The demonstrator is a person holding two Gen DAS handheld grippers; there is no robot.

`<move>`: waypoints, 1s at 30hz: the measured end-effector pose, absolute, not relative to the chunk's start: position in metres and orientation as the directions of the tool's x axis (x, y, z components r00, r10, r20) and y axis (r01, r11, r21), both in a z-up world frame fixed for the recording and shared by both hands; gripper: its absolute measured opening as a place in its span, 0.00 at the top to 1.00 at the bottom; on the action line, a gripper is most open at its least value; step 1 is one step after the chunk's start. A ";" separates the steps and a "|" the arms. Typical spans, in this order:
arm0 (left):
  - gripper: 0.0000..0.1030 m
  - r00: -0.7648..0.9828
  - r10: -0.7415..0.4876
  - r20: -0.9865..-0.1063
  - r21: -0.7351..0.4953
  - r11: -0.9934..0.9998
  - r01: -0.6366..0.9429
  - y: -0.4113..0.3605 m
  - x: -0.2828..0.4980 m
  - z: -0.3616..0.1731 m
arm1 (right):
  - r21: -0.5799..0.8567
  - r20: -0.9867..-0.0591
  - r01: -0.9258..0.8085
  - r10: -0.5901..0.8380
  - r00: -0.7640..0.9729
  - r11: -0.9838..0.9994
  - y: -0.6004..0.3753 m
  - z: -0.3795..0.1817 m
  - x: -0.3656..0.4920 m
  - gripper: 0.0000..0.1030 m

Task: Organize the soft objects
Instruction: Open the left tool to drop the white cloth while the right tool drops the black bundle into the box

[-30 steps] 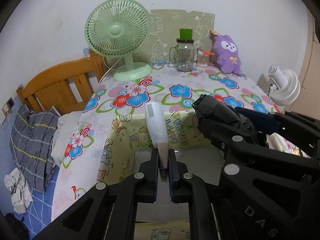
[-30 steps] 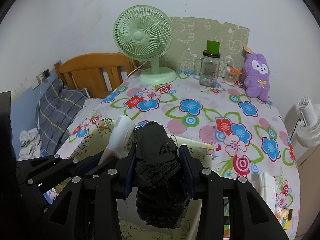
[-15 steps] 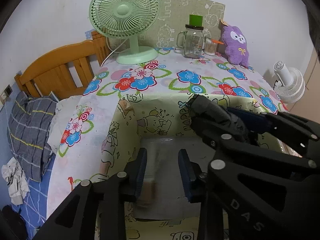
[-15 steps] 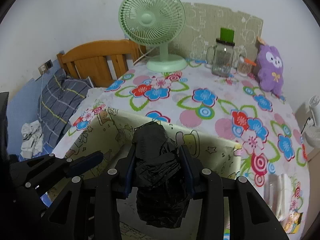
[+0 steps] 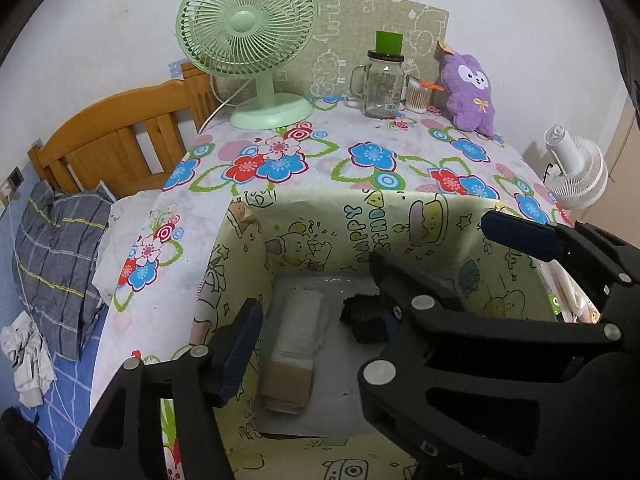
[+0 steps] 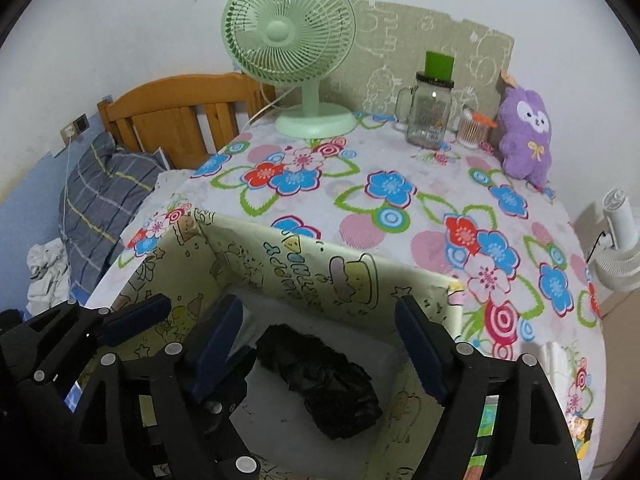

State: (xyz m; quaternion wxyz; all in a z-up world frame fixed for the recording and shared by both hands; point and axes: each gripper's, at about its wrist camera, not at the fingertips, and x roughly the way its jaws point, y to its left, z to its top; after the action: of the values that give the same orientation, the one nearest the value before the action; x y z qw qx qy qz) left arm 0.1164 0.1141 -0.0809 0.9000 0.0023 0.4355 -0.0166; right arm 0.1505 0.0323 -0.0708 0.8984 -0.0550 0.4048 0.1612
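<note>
A yellow cartoon-print box [image 5: 360, 216] [image 6: 328, 268] stands at the near edge of the flowered table. A white soft roll with a brown end [image 5: 296, 344] lies on its floor at the left. A black bundled bag [image 6: 320, 380] [image 5: 362, 320] lies on the floor to its right. My left gripper [image 5: 316, 348] is open above the white roll, its right finger hidden behind the right gripper's arm. My right gripper [image 6: 320, 352] is open and empty above the black bundle. The left gripper's fingers [image 6: 140, 320] show at the left of the right wrist view.
A green fan [image 5: 256, 40] [image 6: 296, 48], a glass jar with a green cap [image 5: 382, 80] [image 6: 430, 112], a small cup [image 6: 472, 130] and a purple plush [image 5: 472, 92] [image 6: 526, 136] stand at the back of the table. A wooden headboard [image 5: 116, 140], a pillow [image 5: 56, 264] and a white fan [image 5: 576, 176] flank it.
Both grippers came down over the box and opened. The white roll left the left gripper and the black bundle left the right gripper; both now lie on the box floor.
</note>
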 end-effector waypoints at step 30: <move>0.01 0.734 -0.004 -0.679 0.044 0.998 0.047 0.065 0.073 -0.031 | 0.063 -0.622 -0.250 0.234 0.747 0.966 -0.025 -0.020 0.100 0.04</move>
State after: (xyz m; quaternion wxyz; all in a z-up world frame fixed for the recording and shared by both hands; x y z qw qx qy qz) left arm 0.0730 0.0651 -0.0307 0.9306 0.0289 0.3646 -0.0137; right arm 0.1003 -0.0249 -0.0201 0.9346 -0.0119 0.3309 0.1295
